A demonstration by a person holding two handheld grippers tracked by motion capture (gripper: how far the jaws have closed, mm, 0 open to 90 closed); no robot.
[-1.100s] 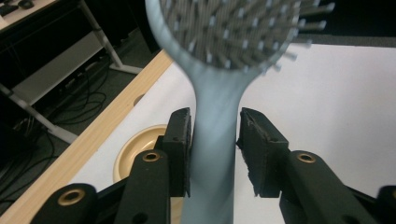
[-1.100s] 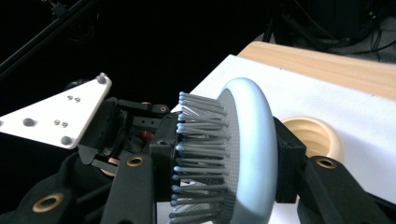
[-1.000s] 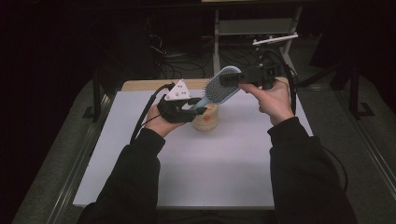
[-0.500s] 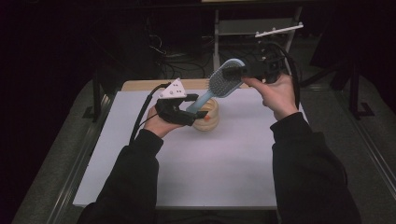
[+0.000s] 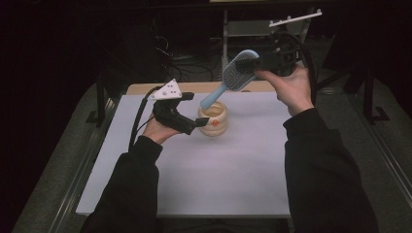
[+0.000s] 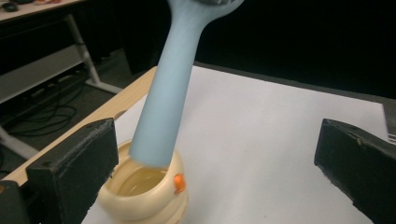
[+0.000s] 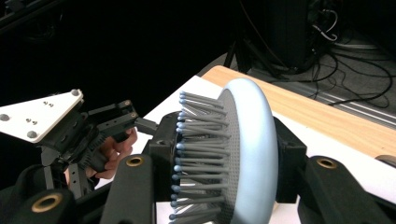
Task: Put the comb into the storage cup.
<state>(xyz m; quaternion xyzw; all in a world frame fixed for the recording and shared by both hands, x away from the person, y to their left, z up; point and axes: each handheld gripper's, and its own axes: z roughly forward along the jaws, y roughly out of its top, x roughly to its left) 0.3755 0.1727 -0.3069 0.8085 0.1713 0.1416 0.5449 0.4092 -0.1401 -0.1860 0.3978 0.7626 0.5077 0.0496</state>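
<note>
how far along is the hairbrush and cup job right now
Done: the right claw grips the hairbrush by its head. In hand: its handle tip sits at the mouth of the cream cup; the left claw has just opened, empty. Left: release the brush.

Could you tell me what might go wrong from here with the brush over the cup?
The hairbrush is clamped by its head alone in the right gripper, so it may pivot. Its handle tip sits at the cream cup rim and could tip it, since the left gripper has just opened.
</note>
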